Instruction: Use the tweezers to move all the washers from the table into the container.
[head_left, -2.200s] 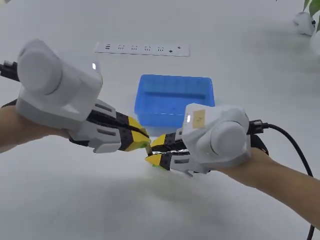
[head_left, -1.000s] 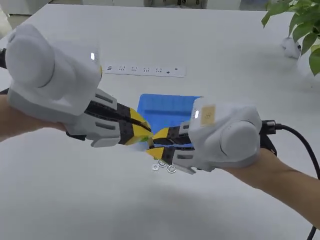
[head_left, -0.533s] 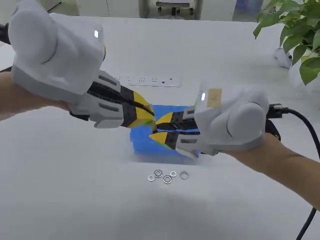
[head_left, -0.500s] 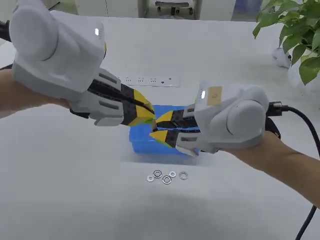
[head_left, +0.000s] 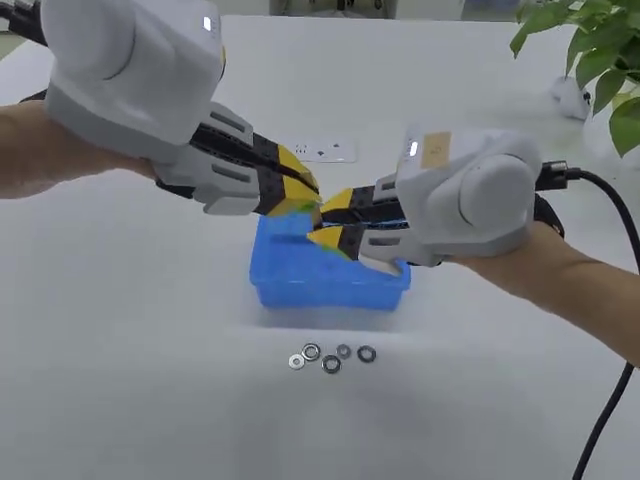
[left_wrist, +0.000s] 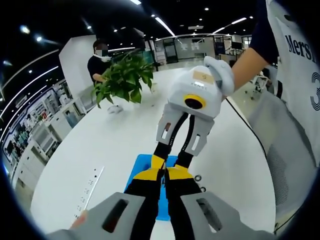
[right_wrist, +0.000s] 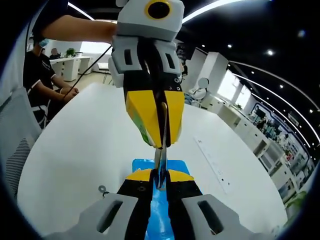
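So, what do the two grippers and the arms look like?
The left gripper and right gripper have white rounded bodies and black jaws with yellow tips. The right one carries a yellow label and a black cable. The forearms are bare.

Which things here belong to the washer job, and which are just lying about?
Job in hand:
- tweezers, gripped by left claw and right claw
- washers, loose in front of the container
- blue container

Lying about:
- power strip
- plant
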